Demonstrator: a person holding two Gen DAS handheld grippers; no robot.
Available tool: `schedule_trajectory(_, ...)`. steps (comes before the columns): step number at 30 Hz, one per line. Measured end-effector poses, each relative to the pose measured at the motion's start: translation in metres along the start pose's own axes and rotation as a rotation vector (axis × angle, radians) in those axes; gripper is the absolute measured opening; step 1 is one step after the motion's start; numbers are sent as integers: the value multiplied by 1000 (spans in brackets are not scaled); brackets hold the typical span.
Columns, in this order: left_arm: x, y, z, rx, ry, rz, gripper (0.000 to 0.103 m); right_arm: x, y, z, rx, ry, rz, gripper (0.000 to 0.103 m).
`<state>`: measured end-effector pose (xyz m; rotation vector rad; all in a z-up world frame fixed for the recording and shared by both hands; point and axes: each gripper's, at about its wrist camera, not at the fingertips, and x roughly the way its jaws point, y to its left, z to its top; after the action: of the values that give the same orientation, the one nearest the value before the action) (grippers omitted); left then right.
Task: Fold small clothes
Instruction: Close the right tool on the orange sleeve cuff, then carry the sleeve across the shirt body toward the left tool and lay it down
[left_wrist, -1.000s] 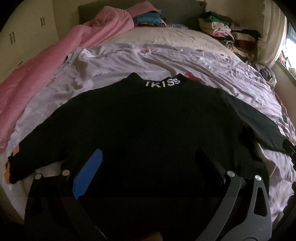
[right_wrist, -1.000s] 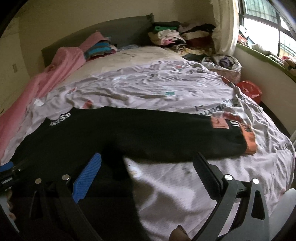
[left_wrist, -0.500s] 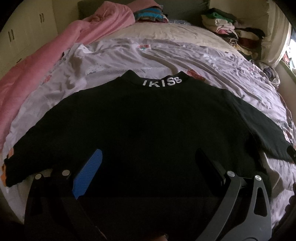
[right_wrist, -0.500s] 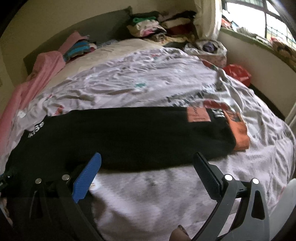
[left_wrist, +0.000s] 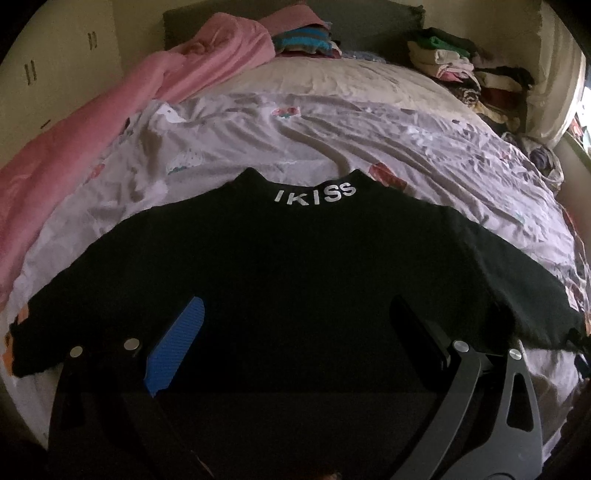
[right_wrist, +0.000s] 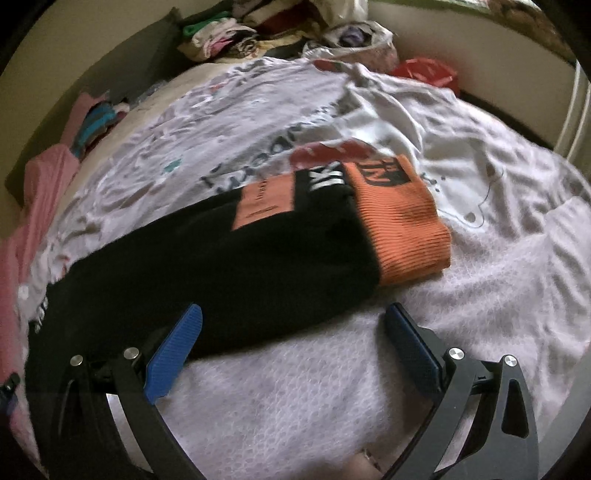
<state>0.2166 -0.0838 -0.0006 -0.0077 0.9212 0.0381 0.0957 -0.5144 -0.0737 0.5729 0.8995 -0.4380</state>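
A black sweater (left_wrist: 288, 266) lies flat on the bed, its collar with white letters "IKISS" (left_wrist: 314, 194) at the far side and both sleeves spread out. My left gripper (left_wrist: 295, 317) is open and empty, above the sweater's lower body. In the right wrist view the sweater's right sleeve (right_wrist: 221, 258) stretches across, ending in an orange cuff (right_wrist: 402, 229) with an orange patch (right_wrist: 264, 201). My right gripper (right_wrist: 291, 321) is open and empty, just in front of the sleeve's near edge, close to the cuff.
The bed has a wrinkled pale lilac printed sheet (left_wrist: 332, 140). A pink blanket (left_wrist: 92, 125) runs along the left side. Piles of clothes (left_wrist: 461, 70) sit at the headboard's right and striped ones (left_wrist: 303, 38) at its middle. A red bag (right_wrist: 424, 70) lies beside the bed.
My right gripper has swung right and down along the sleeve towards the orange cuff, which now looks much closer. My left gripper has pulled back slightly over the sweater body. Both stay open.
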Motion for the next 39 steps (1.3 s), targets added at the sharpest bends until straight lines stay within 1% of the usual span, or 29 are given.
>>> schedule_trajectory(2,0,-1,-1,-5,2,6,94,4,-6,7,11,-14,14,99)
schedule_trajectory(5,-1,-4,-7,10,11,12,94,6,-15,16,65,-37,62,98)
schedule_trajectory(6,-2,-4,-8,12,14,12,94,5,-20,18,95,-50,84,90)
schedule_trajectory(7,-4,-5,-10,16,18,9,94,5,-22,20,110,-59,90,81)
schedule_trajectory(8,-6,-5,-11,16,15,7,94,3,-26,23,122,-74,92,59)
schedule_trajectory(9,-8,-4,-11,13,9,5,94,1,-27,25,123,-83,94,43)
schedule_trajectory(10,-13,-3,-11,8,-1,3,94,0,-29,27,121,-89,111,34)
schedule_trajectory(11,-16,-2,-12,2,-6,1,94,-1,-29,29,114,-93,147,22)
schedule_trajectory(13,-21,-1,-12,-5,-9,-8,94,-8,-26,31,87,-102,179,20)
schedule_trajectory(16,-30,1,-11,-4,-17,-9,94,-26,-17,34,33,-142,234,19)
schedule_trajectory(20,-41,2,-8,2,-30,-33,94,-48,3,39,-24,-181,300,18)
schedule_trajectory(24,-43,9,-5,0,-29,-72,94,-60,25,38,-71,-188,329,18)
schedule_trajectory(27,-42,15,-3,-8,-29,-76,94,-67,43,37,-98,-190,344,17)
schedule_trajectory(30,-39,24,0,-15,-25,-97,94,-77,65,35,-135,-204,359,17)
schedule_trajectory(39,-34,55,14,-20,-40,-98,94,-103,139,19,-254,-236,425,17)
